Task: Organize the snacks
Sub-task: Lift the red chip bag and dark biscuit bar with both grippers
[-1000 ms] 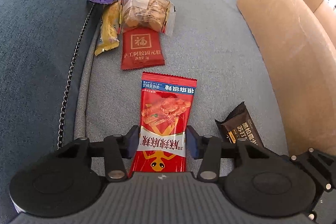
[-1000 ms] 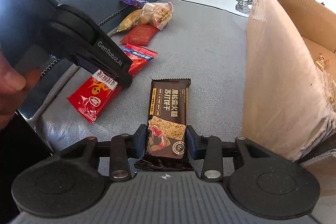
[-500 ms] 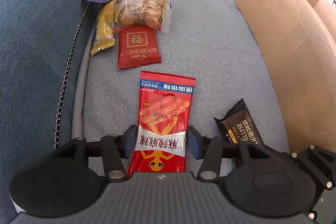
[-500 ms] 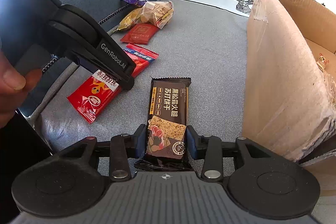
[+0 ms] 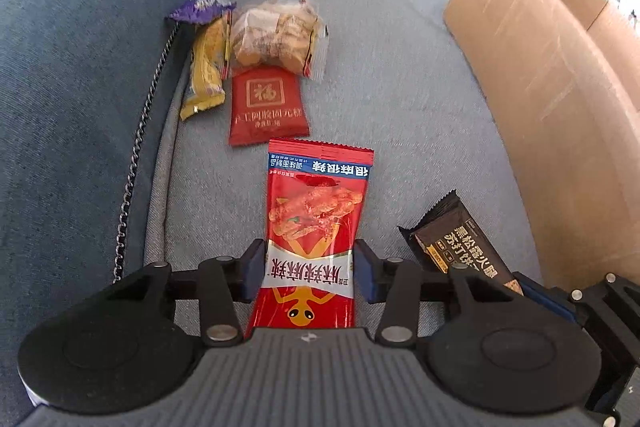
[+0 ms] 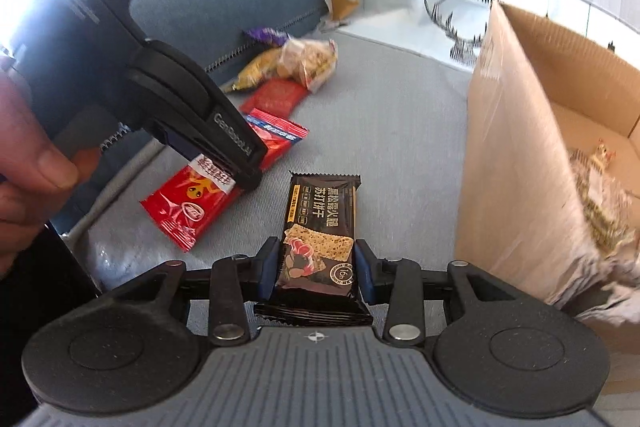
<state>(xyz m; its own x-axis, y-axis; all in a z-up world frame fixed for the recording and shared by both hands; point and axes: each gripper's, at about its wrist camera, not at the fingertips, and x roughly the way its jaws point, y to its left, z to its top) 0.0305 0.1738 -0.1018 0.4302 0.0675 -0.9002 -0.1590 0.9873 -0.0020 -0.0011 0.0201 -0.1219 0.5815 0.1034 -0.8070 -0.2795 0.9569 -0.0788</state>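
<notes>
**Both grippers closed on flat packets**

The left gripper, black with blue-padded fingers, is clamped across the lower part of a long red snack packet, which runs forward between the jaws. The right gripper, of the same build, pinches the near end of a dark brown cracker packet, its pads tight against both long edges. In the right wrist view, a bare hand grips the left gripper's dark handle, thumb pressed forward.

Red pack & brown bar – gripped (flat-ish)
</notes>
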